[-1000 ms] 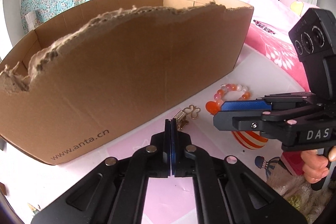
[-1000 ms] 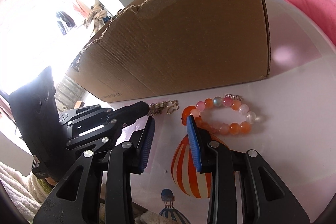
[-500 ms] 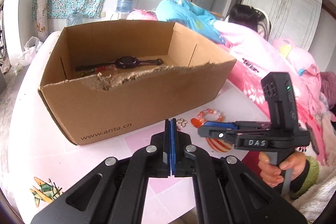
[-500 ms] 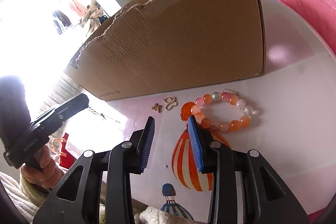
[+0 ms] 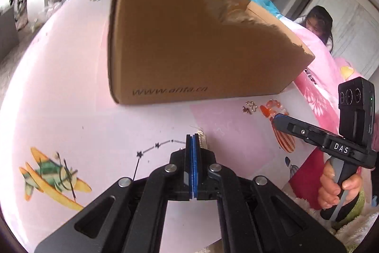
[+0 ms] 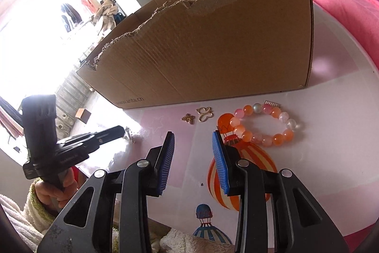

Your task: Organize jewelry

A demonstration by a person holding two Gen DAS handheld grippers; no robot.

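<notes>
A torn cardboard box (image 5: 189, 46) stands on the pink table; it also shows in the right wrist view (image 6: 213, 51). An orange and pink bead bracelet (image 6: 265, 125) lies in front of it, with a gold butterfly outline charm (image 6: 205, 113) and a small gold butterfly charm (image 6: 187, 119) to its left. My left gripper (image 5: 192, 138) is shut low over the table, with a small silver spring-like piece (image 5: 202, 138) at its tip. My right gripper (image 6: 193, 141) is open and empty, just short of the charms and bracelet.
The table (image 5: 71, 98) has printed pictures: an aeroplane (image 5: 52, 174) and a striped balloon (image 6: 241, 170). A pink bedcover (image 6: 343, 4) lies to the right, with a person (image 5: 317, 23) behind it. The table's front edge is close beneath both grippers.
My left gripper has dropped from high above the box and swung left, low over the table. My right gripper has stayed open and edged slightly nearer the charms.
</notes>
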